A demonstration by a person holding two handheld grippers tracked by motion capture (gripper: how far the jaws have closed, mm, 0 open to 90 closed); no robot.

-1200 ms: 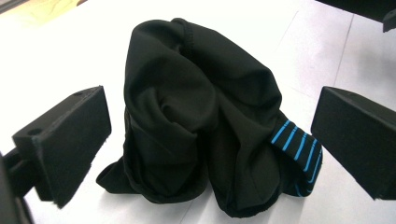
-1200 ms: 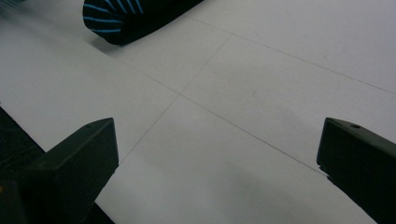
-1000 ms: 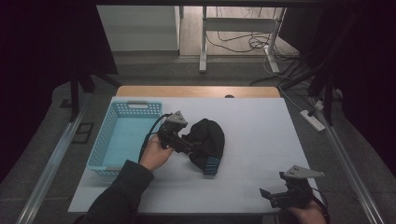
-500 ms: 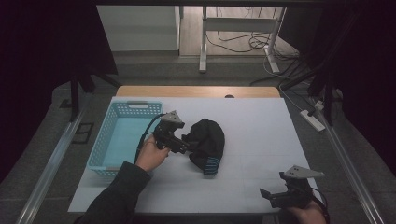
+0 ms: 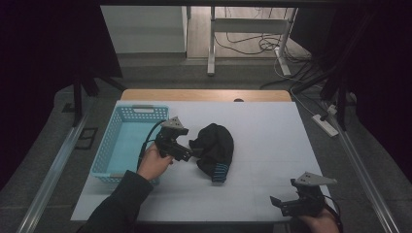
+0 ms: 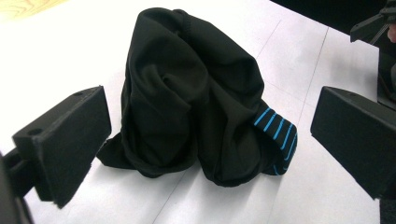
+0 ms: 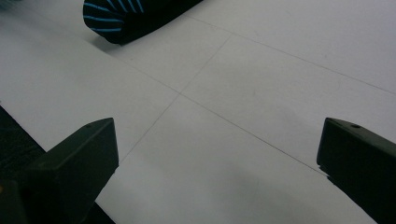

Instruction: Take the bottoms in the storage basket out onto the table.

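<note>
- A white table [image 5: 272,145] fills the middle of the high view, with a dim room, a grey floor and loose cables across the upper part of the frame.
- The black garment [image 5: 214,148] with a blue-striped cuff lies crumpled at the centre of the table; in the left gripper view it sits mid-frame [image 6: 196,98].
- The left gripper [image 5: 187,154], just left of centre, has its jaws spread wide at the garment's left edge, holding nothing.
- This looks like the reach before the grasp; next the jaws must close on a thick fold.
- The blue basket [image 5: 114,145], at left just beside that hand, seems the likely destination.
- The right gripper [image 5: 282,206], at lower right, rests well apart, jaws spread and holding nothing.
- Nothing blocks the short path to the basket.
</note>
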